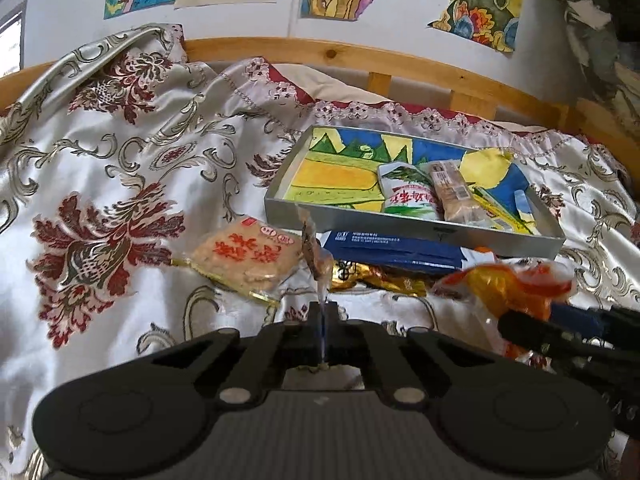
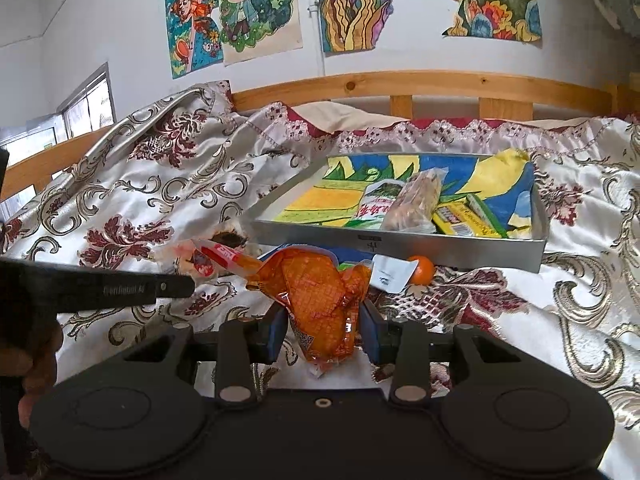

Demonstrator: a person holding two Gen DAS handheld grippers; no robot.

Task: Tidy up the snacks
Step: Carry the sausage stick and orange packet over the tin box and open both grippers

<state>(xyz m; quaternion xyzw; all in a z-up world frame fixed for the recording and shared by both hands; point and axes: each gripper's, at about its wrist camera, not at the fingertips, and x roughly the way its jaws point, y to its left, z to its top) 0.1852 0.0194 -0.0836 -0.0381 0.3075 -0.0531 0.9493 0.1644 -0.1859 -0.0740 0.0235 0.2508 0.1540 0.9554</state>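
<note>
My left gripper is shut on the clear edge of a small dark snack packet, held upright above the bedspread. My right gripper is shut on an orange netted snack packet, which also shows in the left wrist view. A grey tray, lined with a coloured drawing, lies beyond; it holds a green-white packet, a brown biscuit pack and a yellow-green pack. The left gripper also shows at the left edge of the right wrist view.
On the bedspread before the tray lie a pale cracker packet with red writing, a blue packet, a gold wrapper and a small orange. A wooden bed rail and a wall with drawings stand behind.
</note>
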